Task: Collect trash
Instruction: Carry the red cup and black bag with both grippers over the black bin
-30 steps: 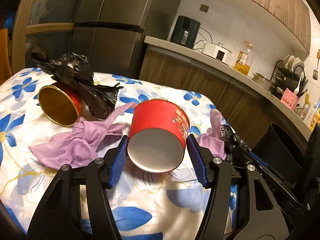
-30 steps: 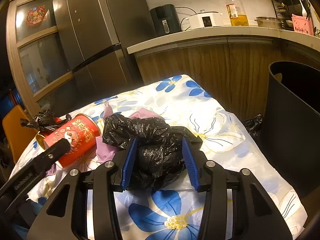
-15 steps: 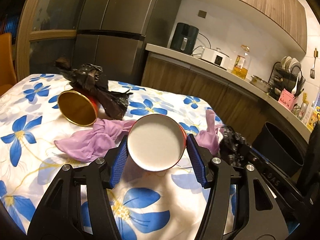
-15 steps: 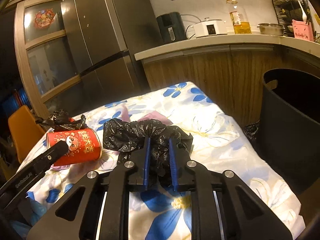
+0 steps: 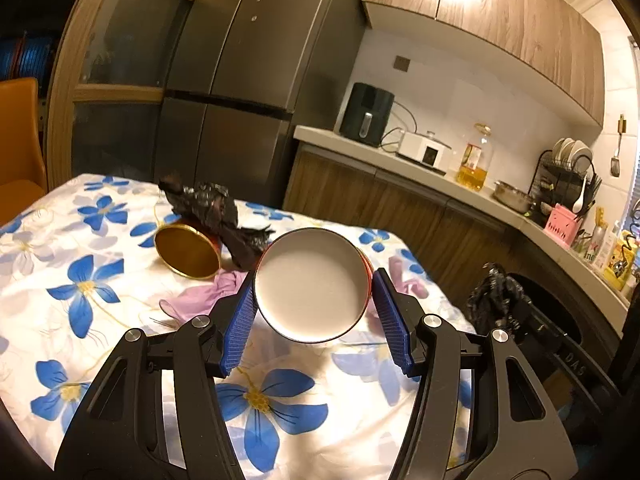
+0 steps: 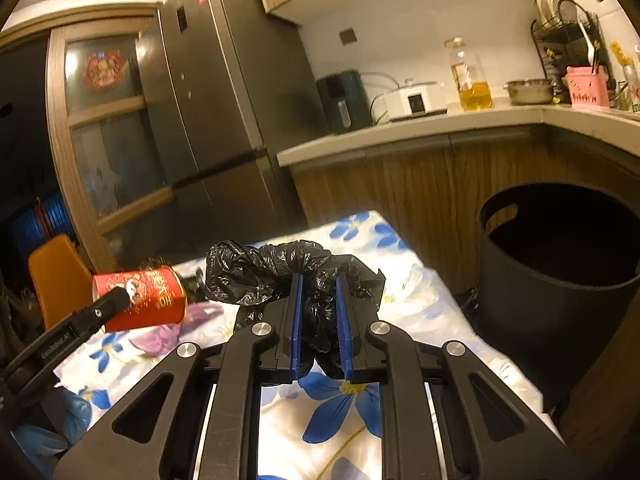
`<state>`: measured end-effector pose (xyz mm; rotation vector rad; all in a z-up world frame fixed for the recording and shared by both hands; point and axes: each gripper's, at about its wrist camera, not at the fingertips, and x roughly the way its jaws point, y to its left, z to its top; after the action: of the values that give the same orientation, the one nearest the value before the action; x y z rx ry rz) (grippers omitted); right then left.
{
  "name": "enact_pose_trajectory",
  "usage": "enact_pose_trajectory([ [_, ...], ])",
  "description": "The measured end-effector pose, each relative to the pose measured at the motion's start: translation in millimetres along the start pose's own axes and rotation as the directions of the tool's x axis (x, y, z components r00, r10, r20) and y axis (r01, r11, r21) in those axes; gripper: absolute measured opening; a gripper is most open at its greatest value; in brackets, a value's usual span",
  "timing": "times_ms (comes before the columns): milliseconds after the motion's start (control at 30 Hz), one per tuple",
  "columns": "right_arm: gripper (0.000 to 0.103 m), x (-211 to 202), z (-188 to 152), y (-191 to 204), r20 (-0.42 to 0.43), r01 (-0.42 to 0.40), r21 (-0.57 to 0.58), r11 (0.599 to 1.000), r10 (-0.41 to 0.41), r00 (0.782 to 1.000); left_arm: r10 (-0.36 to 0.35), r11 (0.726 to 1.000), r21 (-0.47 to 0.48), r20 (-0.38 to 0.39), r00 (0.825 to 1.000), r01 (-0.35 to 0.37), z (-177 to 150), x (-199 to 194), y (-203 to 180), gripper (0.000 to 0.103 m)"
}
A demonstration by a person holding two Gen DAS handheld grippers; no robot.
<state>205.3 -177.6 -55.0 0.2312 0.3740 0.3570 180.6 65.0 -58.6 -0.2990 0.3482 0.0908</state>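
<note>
My left gripper (image 5: 314,280) is shut on a red round canister (image 5: 312,284), held clear of the flowered table (image 5: 100,320) with its white end facing the camera. In the right wrist view the same red canister (image 6: 148,300) shows at the left with a finger of the left gripper (image 6: 116,300) across it. My right gripper (image 6: 318,280) is shut on a crumpled black plastic bag (image 6: 260,268), lifted above the table. A second canister with a gold inside (image 5: 188,252) lies on its side, another black bag (image 5: 208,208) bunched against it, with purple cloth (image 5: 200,300) beside them.
A tall black bin (image 6: 560,260) stands open off the table's right edge, in front of the wooden counter (image 6: 440,128) with appliances. A dark fridge (image 6: 224,120) stands behind the table and an orange chair (image 6: 56,280) at its far left.
The right jaws have closed on the black bag and raised it off the cloth. The left gripper has lifted the red canister and both hands have risen.
</note>
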Motion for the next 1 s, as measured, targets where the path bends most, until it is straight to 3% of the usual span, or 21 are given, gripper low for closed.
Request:
enact_pose_trajectory([
  [300, 0.016, -44, 19, -2, 0.086, 0.017, -0.005, 1.000, -0.017, 0.996, -0.052, 0.998, 0.043, 0.041, 0.998, 0.050, 10, -26, -35, 0.056],
  [633, 0.016, -81, 36, -25, 0.166, 0.074, 0.007, 0.997, -0.074, 0.983, -0.140, 0.987, 0.090, 0.049, 0.989, 0.135, 13, -30, -83, 0.056],
  [1000, 0.016, -111, 58, -78, 0.248, 0.205, 0.072, 0.976, -0.216, 0.944, -0.282, 0.950, 0.155, 0.050, 0.958, 0.271, 17, -19, -160, 0.056],
])
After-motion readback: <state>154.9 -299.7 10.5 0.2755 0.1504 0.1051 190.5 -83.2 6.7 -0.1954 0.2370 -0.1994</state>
